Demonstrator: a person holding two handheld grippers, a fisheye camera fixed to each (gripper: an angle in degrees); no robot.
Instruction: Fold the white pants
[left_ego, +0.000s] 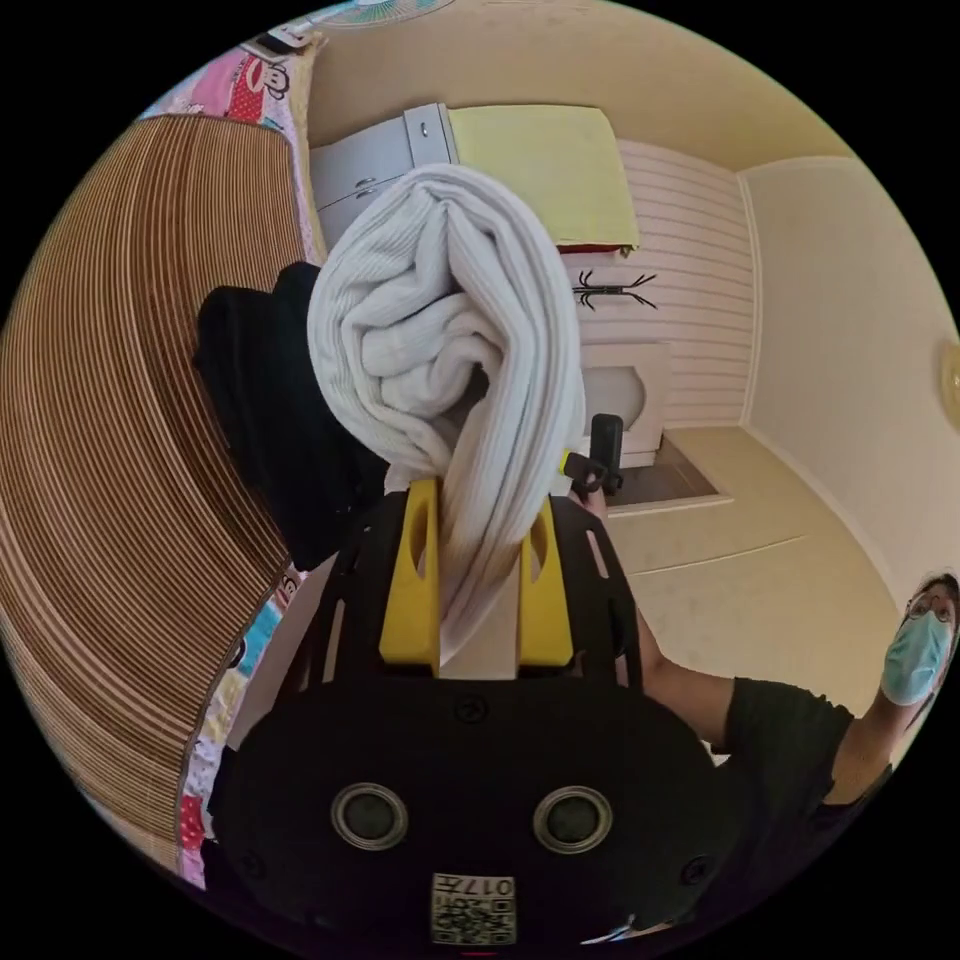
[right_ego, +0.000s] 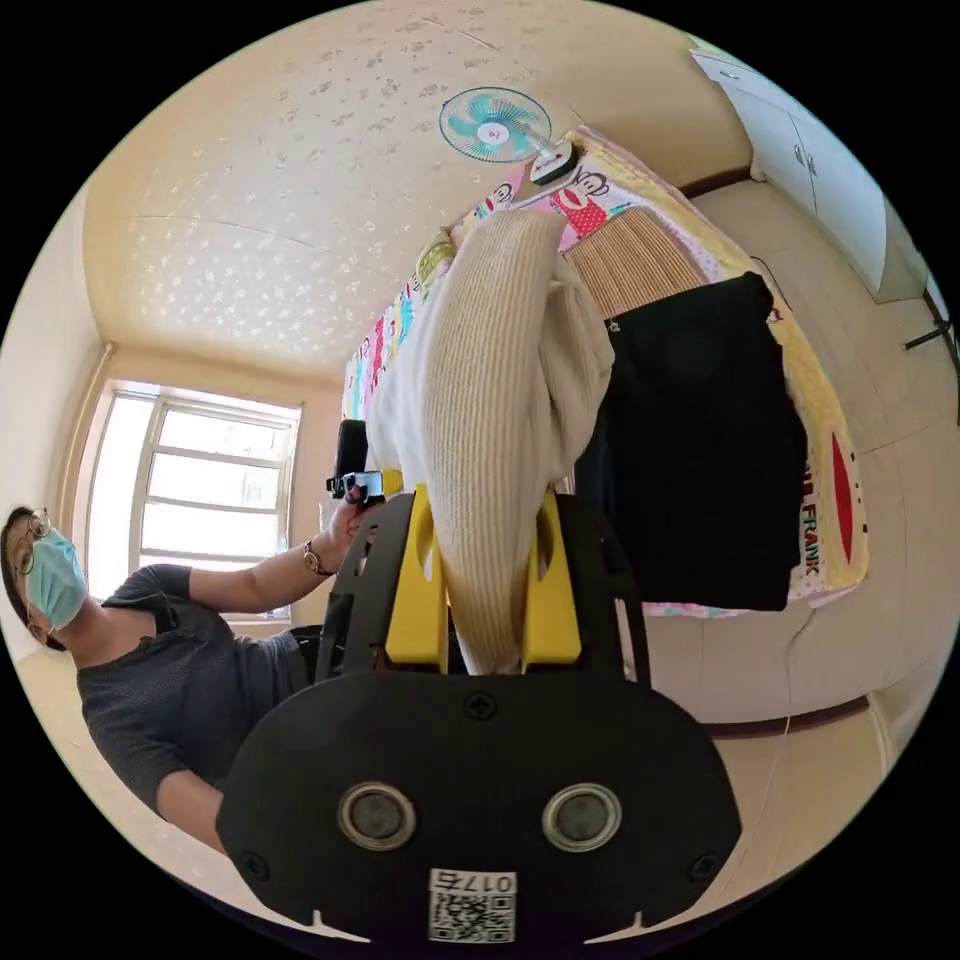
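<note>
While both lift, left claw (left_ego: 478, 520) clamped on bunched white pants (left_ego: 450, 330); right claw (right_ego: 484, 520) likewise pinching pants (right_ego: 500, 380)

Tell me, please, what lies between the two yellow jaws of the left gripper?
A bunched fold of the white pants lies there, pinched by the left gripper; this shows in the left gripper view.

White ribbed pants (left_ego: 440, 330), bunched and rolled; one end pinched between yellow fingers (left_ego: 410, 580)

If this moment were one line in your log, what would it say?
stage: lifting | left gripper: shut on white pants | right gripper: shut on white pants | black garment: on bed
</note>
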